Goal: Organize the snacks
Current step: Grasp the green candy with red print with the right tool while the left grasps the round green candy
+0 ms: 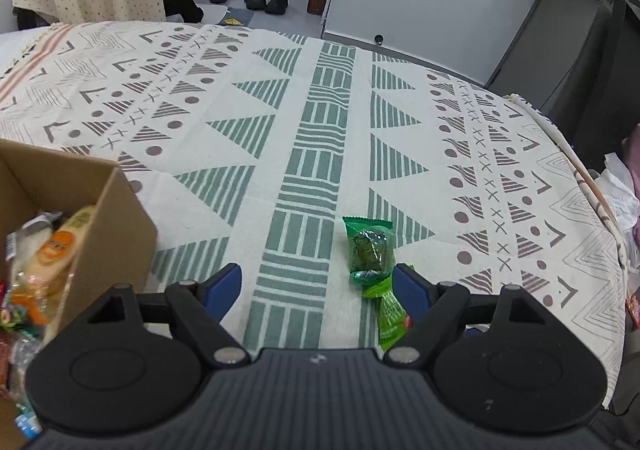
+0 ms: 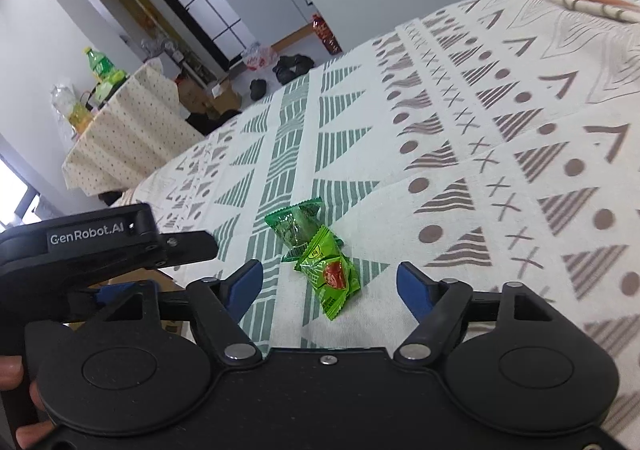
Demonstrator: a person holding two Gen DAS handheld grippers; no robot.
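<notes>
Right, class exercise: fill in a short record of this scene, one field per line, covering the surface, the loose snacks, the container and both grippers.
surface: patterned tablecloth
loose snacks: dark green packet and bright green packet, touching, on the cloth
container: cardboard box at left, already holding wrapped snacks
left gripper: jaws open, empty, beside the packets
right gripper: jaws open, empty, bright packet between them
</notes>
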